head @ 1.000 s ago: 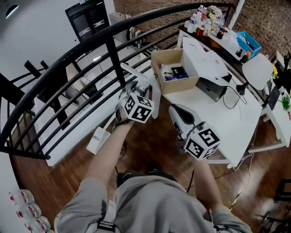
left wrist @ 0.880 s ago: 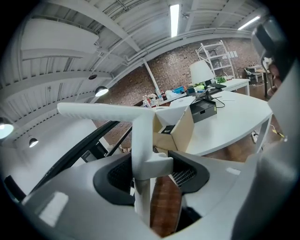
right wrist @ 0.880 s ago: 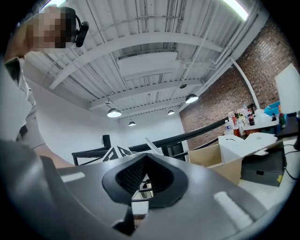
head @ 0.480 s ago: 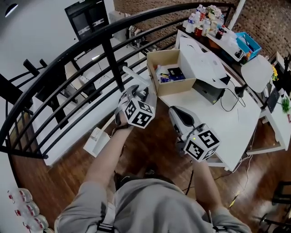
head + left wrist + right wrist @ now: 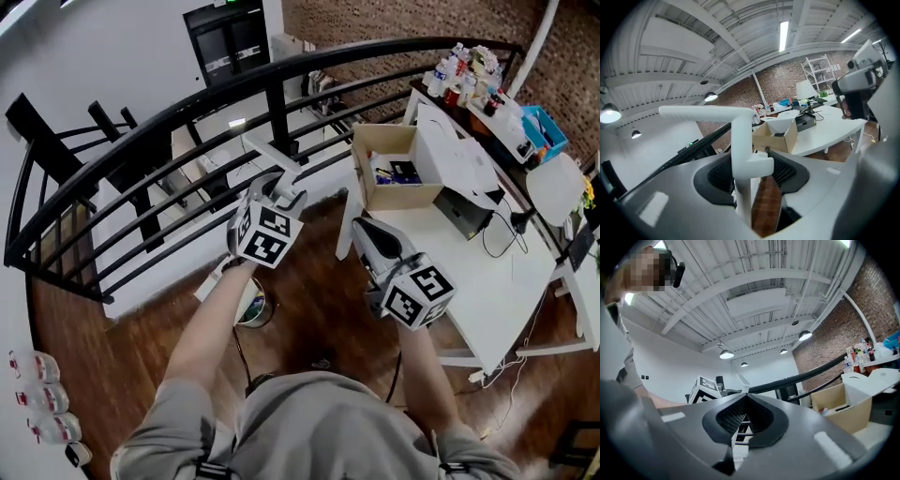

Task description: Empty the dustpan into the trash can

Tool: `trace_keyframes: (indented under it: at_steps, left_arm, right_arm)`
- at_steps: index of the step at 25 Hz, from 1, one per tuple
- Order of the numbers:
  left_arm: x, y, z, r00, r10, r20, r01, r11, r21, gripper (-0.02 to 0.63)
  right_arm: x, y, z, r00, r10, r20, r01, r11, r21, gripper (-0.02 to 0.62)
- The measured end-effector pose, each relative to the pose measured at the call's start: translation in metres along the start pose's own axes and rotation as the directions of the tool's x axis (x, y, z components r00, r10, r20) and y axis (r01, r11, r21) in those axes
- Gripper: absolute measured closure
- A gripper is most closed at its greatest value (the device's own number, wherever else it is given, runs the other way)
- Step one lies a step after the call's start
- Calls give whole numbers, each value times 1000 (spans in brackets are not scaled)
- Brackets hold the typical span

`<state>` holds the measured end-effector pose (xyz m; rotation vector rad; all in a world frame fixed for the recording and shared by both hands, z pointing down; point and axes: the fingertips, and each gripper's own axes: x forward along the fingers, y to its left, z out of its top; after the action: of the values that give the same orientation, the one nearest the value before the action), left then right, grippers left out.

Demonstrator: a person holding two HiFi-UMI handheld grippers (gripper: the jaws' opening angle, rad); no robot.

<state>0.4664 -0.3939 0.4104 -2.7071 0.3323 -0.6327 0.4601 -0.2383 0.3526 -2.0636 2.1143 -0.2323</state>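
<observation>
**Dustpan handle clamped in my left fingers**

My left gripper [image 5: 279, 187] sits at centre frame, its fingers [image 5: 717, 176] clenched on the dustpan handle [image 5: 267, 150], a white T-shaped bar rising in front of the black railing [image 5: 141, 150]; the left gripper view shows the stem pinched between them; a round trash can [image 5: 251, 305] stands on the wooden floor [image 5: 319, 309] under my left forearm; my right gripper [image 5: 367, 234] is closed on nothing, right of centre beside the table [image 5: 497, 272]

head cam – steeply down | L/R gripper views – along own jaws, close | shared: cardboard box [image 5: 405, 197]
</observation>
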Motion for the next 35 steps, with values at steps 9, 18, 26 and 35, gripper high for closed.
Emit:
trace_keyframes:
  at_steps: [9,18,26,35]
  left_arm:
    - [-129,108,-40,990,126,59,-117,984,-132,385]
    - [-271,185,-102,951,295,97,-257,923,-286,385]
    - [-384,224,-141,882,463,91,-387,821,-420,385]
    - [-491,255,-174,785,618,41,-518,691,-504,384]
  right_arm:
    - [59,108,-22,991,128,-25,-128,992,-2,595]
    - [96,227,-46,974,221,-43,-221,975,-6,595]
    - [117,325,-70,942,328,-78,-330,944,-18,595]
    - [140,398,-96,897,424,-128,-428,904,-7,595]
